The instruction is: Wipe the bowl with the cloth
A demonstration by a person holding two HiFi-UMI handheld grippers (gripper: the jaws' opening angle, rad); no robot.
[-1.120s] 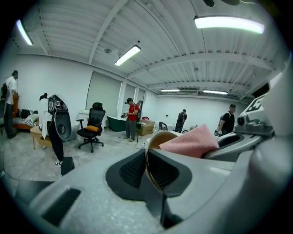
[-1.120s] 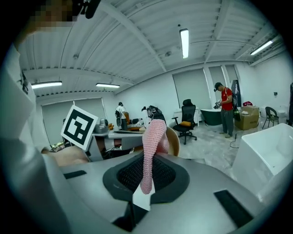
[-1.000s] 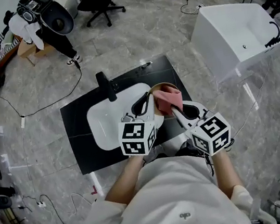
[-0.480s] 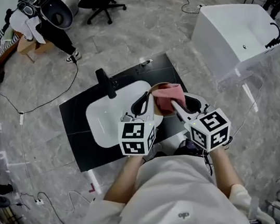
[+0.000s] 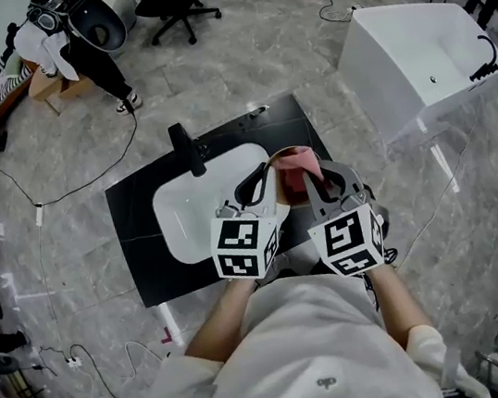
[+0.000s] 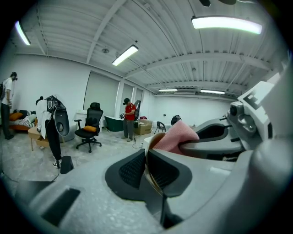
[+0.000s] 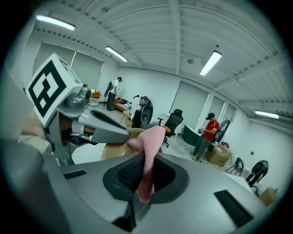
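I hold a tan bowl (image 5: 278, 191) tilted above the sink's right edge. My left gripper (image 5: 262, 180) is shut on its thin rim (image 6: 149, 170), which runs between the pads. The pink cloth (image 5: 297, 168) is bunched inside the bowl, and my right gripper (image 5: 309, 186) is shut on it. In the right gripper view the cloth (image 7: 150, 145) rises from between the pads of the right gripper (image 7: 143, 172) to the bowl (image 7: 115, 149), beside the left gripper (image 7: 98, 126). In the left gripper view the cloth (image 6: 176, 136) sits over the bowl's edge, just past the left gripper (image 6: 146, 161).
A white sink basin (image 5: 186, 215) is set in a black countertop (image 5: 144, 247) with a black faucet (image 5: 188, 151) behind it. A white tub (image 5: 415, 64) stands at the right. Cables (image 5: 88, 186) lie on the floor at the left.
My right gripper has swung left toward the left one, carrying the cloth a little left inside the bowl. The left gripper and the bowl have stayed in place.
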